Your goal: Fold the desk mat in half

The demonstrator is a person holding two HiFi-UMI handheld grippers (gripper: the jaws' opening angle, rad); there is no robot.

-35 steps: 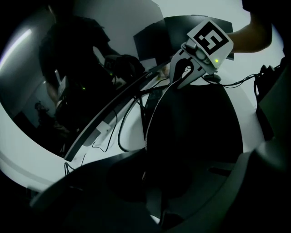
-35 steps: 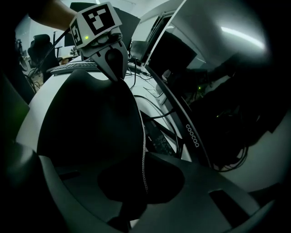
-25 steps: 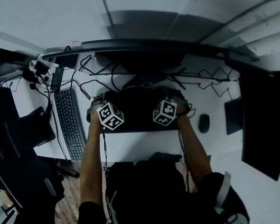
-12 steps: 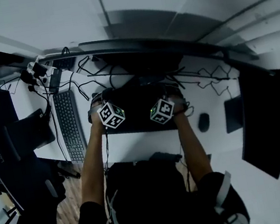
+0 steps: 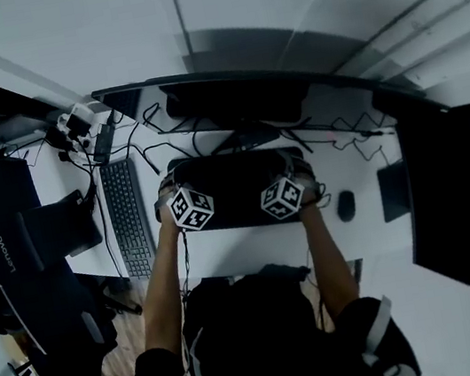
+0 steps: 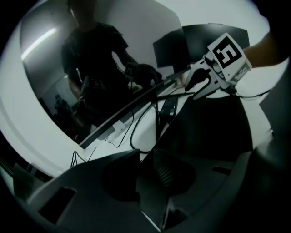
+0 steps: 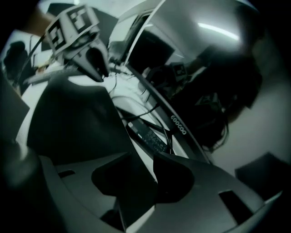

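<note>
The black monitor back (image 5: 5, 254) at the worktop's left end reads "Lenovo" — and the curved screen's lower bezel (image 7: 178, 125) carries small pale letters, seemingly "coocoo".

desk: white top (image 5: 254, 247), runs wide from left to right
walls: pale grey panels (image 5: 275, 4) behind the desk
floor: wood-look boards (image 5: 117, 338), lower left
screens: dark curved monitor (image 5: 238, 101) at back; black monitors at left (image 5: 9, 231) and right (image 5: 443, 191)
extras: keyboard (image 5: 129, 217), mouse (image 5: 345, 205), loose cables (image 5: 342, 132)
light: dim; one bright strip light (image 7: 218, 31) overhead
</note>
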